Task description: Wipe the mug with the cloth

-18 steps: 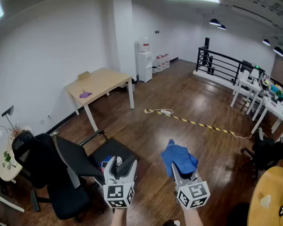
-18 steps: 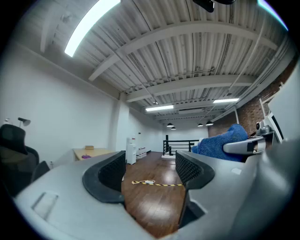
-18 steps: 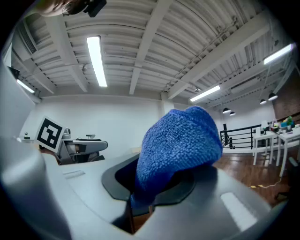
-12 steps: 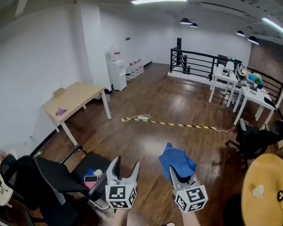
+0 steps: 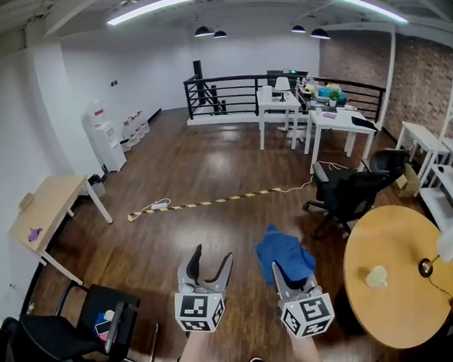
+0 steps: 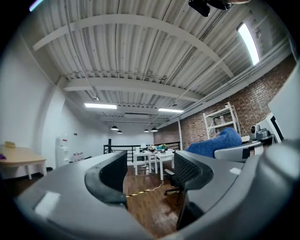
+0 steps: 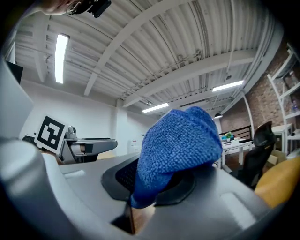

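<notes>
Above the dark wood floor: cloth gripped, mug untouched.
Left gripper [image 5: 211, 255] holds its grey jaws spread wide, with nothing between them. Right gripper [image 5: 288, 279] is clenched on a crumpled blue terry cloth [image 5: 283, 249], which bulges up over both pads (fingertips covered). A small pale cream mug [image 5: 377, 276] stands on the round yellow wooden table [image 5: 400, 316] at the person's right, well apart from both grippers.

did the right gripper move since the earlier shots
Yes. The right gripper, shut on the blue cloth, has swung right: the round yellow table, earlier at the view's edge, now lies beside it.
</notes>
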A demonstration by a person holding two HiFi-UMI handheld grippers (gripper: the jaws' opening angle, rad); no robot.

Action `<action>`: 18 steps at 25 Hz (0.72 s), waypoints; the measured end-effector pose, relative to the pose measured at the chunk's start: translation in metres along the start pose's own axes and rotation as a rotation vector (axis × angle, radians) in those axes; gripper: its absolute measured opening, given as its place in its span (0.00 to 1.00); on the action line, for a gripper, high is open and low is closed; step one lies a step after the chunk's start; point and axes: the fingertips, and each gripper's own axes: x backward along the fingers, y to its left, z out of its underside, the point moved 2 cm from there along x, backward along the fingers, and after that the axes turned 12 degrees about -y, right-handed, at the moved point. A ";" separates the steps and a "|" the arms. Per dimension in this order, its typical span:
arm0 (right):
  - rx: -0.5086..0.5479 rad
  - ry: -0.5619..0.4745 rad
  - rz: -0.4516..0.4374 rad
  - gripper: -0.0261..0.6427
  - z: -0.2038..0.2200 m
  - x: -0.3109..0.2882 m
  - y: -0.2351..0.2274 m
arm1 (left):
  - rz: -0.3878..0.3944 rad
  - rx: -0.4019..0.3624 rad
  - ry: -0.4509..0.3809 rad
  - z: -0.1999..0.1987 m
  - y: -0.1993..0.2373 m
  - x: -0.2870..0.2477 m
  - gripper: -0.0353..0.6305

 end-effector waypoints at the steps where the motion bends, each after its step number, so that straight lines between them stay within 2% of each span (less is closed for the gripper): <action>1: 0.007 -0.003 0.040 0.13 -0.003 0.012 -0.021 | 0.040 0.011 0.003 0.005 -0.021 -0.015 0.49; 5: 0.016 -0.002 0.207 0.13 -0.005 0.061 -0.093 | 0.208 0.047 0.014 0.024 -0.103 -0.061 0.49; 11: 0.077 -0.010 0.448 0.13 -0.017 0.144 -0.133 | 0.462 0.135 0.004 0.039 -0.205 -0.090 0.48; 18: 0.116 -0.024 0.747 0.13 -0.030 0.220 -0.209 | 0.742 0.208 -0.015 0.050 -0.325 -0.135 0.48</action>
